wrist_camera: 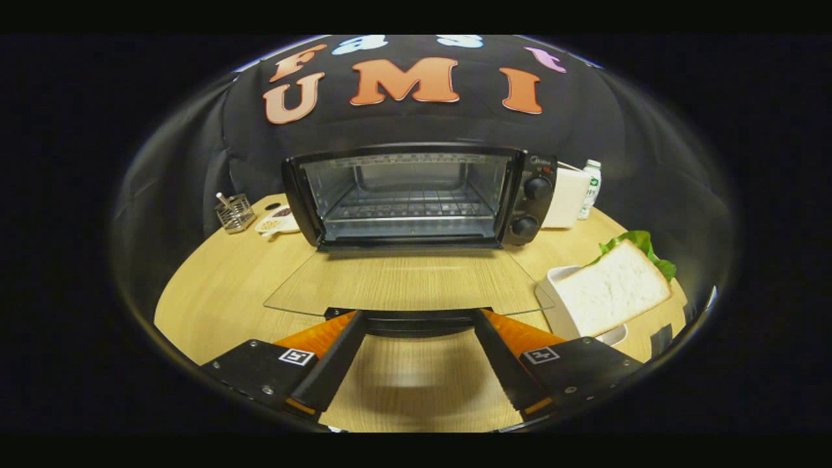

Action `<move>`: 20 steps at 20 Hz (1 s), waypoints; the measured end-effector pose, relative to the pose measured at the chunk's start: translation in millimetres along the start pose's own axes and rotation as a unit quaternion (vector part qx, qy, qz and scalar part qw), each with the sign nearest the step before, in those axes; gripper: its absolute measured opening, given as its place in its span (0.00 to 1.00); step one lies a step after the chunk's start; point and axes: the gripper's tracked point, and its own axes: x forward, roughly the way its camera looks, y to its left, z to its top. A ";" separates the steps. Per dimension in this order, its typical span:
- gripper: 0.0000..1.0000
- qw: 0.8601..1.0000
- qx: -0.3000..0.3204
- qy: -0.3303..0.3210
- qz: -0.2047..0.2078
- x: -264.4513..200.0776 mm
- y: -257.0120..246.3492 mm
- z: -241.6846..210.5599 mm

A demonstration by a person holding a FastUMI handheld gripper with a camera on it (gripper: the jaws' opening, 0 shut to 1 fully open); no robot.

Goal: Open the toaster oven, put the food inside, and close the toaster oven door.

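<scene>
In the gripper view, several things are hard to read: the far edge of the glass door [408,283] is meeting the fingers at a dark handle bar [419,322], and it is unclear whether the fingertips are actually touching that bar or merely sitting just beside its ends. The small items behind the toaster oven [419,195] are partly hidden by its body; a pale box [567,198] and a small bottle [591,188] are peeking out past its knob side, and on the other side a wire holder [234,212] and a small dish [277,222] are too small to make out in detail. The toaster oven is sitting at the back of the round wooden table [221,292], its door lying fully open and flat toward the gripper, showing the wire rack [409,205] inside and two dark knobs on the panel. The food, a slice of white bread [611,292] with green lettuce [640,250] behind it, is leaning in a white dish [552,305] beside the open door, well apart from the oven's mouth. The gripper [419,325] is hovering low over the table with its fingers spread wide, holding nothing between them, the handle bar spanning the gap at their tips.
</scene>
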 end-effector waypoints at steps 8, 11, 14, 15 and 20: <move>1.00 0.994 0.018 0.074 0.076 -18.0 5.1 -16.8; 1.00 0.994 0.038 0.060 0.088 -32.7 -22.3 12.8; 0.99 0.997 0.045 0.026 0.064 -40.6 -61.8 46.9; 0.99 0.997 0.045 0.021 0.057 -42.5 -75.5 53.0; 0.99 0.998 0.051 0.016 0.041 -56.7 -136.2 78.5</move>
